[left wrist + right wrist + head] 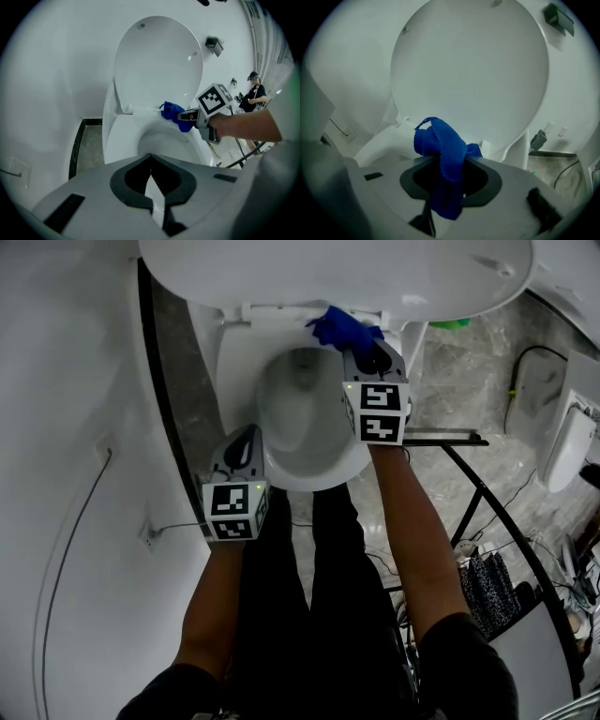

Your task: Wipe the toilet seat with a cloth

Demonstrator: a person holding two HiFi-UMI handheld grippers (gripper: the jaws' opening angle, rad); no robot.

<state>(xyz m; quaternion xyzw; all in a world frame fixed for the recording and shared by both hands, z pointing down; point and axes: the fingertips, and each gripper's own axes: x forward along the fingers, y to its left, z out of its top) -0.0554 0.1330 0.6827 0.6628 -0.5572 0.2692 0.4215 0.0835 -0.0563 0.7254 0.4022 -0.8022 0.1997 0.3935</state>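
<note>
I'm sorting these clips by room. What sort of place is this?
Probably a bathroom or toilet cubicle: a white toilet with its lid raised, a grey stone-look floor beside it, and a blue cloth gripped in the right tool near the bowl's back.

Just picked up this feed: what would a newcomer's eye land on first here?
The bright blue cloth, clamped in the right gripper at the back of the white toilet, just under the raised lid. Next, the left gripper, shut and empty, at the bowl's front left edge.
</note>
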